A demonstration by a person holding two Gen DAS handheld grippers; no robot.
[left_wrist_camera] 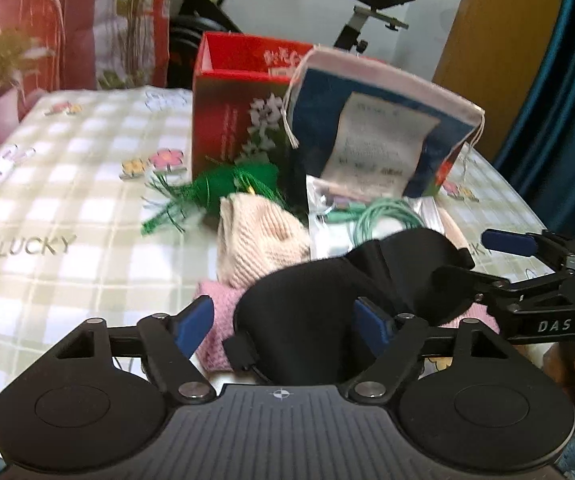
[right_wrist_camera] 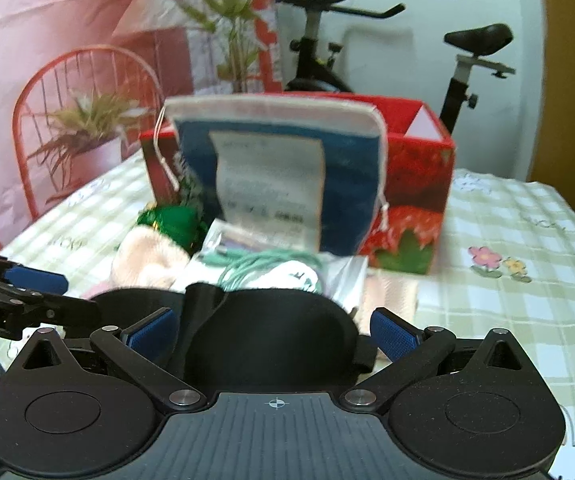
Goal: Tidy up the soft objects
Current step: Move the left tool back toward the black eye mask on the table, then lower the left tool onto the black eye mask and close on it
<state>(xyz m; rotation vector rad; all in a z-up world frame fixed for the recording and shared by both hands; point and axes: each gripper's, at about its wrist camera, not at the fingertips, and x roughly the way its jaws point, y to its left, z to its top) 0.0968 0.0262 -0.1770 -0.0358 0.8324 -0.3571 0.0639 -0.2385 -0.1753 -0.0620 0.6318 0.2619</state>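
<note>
A black eye mask (left_wrist_camera: pixel 327 300) lies at the near edge of a pile on the checked tablecloth; it also shows in the right wrist view (right_wrist_camera: pixel 271 332). My left gripper (left_wrist_camera: pixel 283 324) is open with one half of the mask between its blue pads. My right gripper (right_wrist_camera: pixel 271 330) is open around the other half. Behind lie a beige knit piece (left_wrist_camera: pixel 263 240), a pink knit piece (left_wrist_camera: pixel 219 336), a green tassel (left_wrist_camera: pixel 227 184) and a clear bag with a green cable (left_wrist_camera: pixel 371 212). A blue drawstring pouch (left_wrist_camera: pixel 379 136) leans on a red box (left_wrist_camera: pixel 231 120).
The right gripper (left_wrist_camera: pixel 527 280) shows at the right of the left wrist view. The left gripper (right_wrist_camera: pixel 19 292) shows at the left of the right wrist view. An exercise bike (right_wrist_camera: pixel 463 64) and a red chair (right_wrist_camera: pixel 87 120) stand behind the table.
</note>
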